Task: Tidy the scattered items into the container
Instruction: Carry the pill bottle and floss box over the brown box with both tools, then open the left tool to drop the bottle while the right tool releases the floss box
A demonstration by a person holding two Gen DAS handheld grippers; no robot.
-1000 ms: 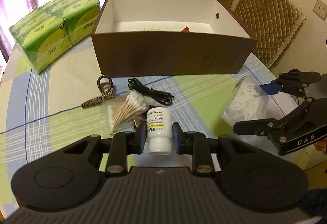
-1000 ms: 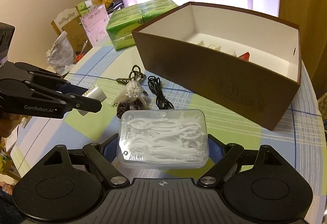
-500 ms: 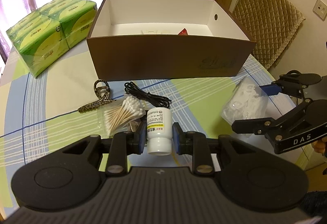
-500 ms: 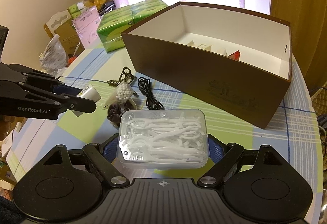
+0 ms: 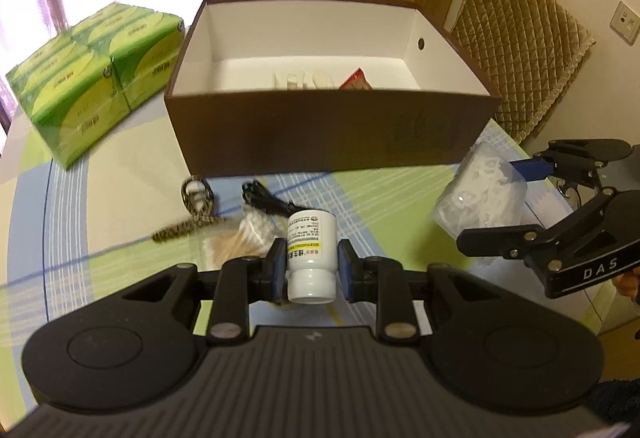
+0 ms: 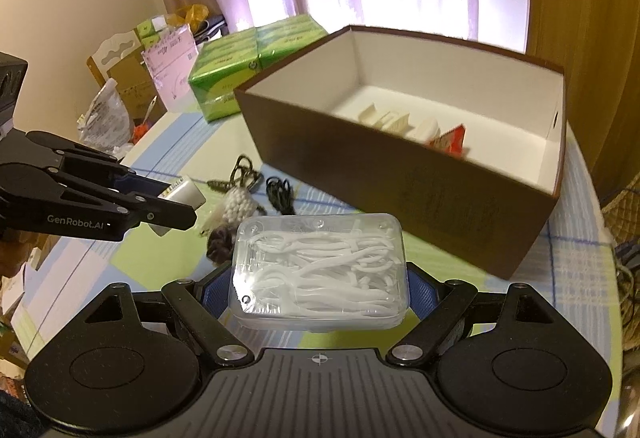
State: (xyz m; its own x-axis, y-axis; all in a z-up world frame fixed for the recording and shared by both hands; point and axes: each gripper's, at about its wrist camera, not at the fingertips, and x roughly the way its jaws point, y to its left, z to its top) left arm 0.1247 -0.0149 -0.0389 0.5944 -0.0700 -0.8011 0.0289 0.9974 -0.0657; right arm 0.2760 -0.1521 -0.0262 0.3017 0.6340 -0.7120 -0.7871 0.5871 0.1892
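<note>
Left tool [image 5: 312,270] of mine is clamped on a small white pill bottle [image 5: 311,252], held clear above the table [image 5: 100,206]. My right tool [image 6: 320,278] grips a clear box of floss picks [image 6: 320,274] by its two ends, also lifted. Just beyond on the checked cloth lie cotton swabs [image 5: 244,238], a black cable [image 5: 268,200] and a patterned keychain strap [image 5: 192,210], close together. Farther back stands the open brown box [image 5: 320,142], with a few pale items and a red packet [image 6: 450,140] on its floor. Green tissue packs [image 5: 96,78] sit left of it.
</note>
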